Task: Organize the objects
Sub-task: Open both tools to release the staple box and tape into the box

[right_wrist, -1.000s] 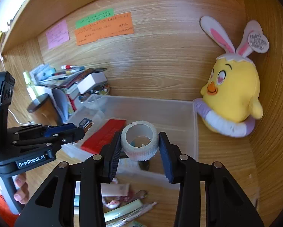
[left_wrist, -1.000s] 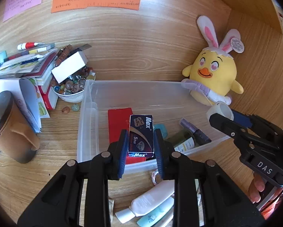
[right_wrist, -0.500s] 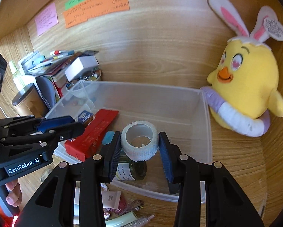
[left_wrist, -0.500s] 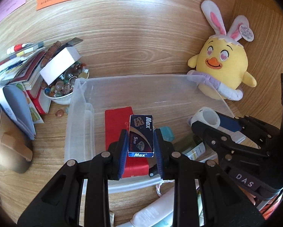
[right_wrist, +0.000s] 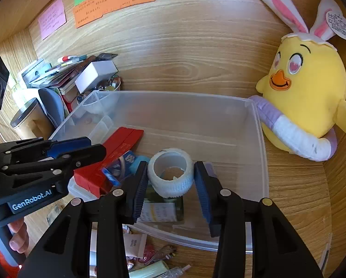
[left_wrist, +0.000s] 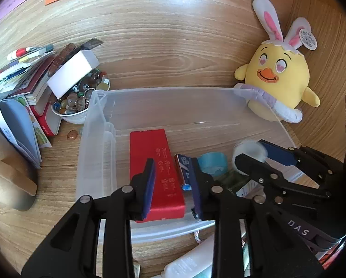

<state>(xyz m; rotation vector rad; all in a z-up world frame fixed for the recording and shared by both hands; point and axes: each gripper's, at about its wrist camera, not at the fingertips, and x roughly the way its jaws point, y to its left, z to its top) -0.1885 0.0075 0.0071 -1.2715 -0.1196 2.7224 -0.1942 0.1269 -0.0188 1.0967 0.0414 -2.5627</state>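
A clear plastic bin (left_wrist: 96,125) (right_wrist: 260,139) sits on the wooden desk. Inside lie a red box (left_wrist: 154,162) (right_wrist: 117,148), a teal tape roll (left_wrist: 211,163) and a small bottle (right_wrist: 161,206). My left gripper (left_wrist: 173,180) is open over the bin; the dark blue Max staples box (left_wrist: 183,171) (right_wrist: 119,164) is free and leans against its right finger beside the red box. My right gripper (right_wrist: 170,185) is open; the white bandage roll (right_wrist: 170,173) (left_wrist: 249,149) sits between its fingers, above the bottle, with a gap at the right pad.
A yellow chick plush (left_wrist: 277,78) (right_wrist: 304,92) leans at the bin's right rear corner. A bowl of glass beads (left_wrist: 80,99), a white box, stacked books and a brown cup (left_wrist: 8,171) crowd the left. Tubes and small packets (right_wrist: 135,250) lie in front of the bin.
Both grippers moved forward and down into the bin. The left jaws opened and let the staples box drop beside the red box. The right jaws opened around the bandage roll.
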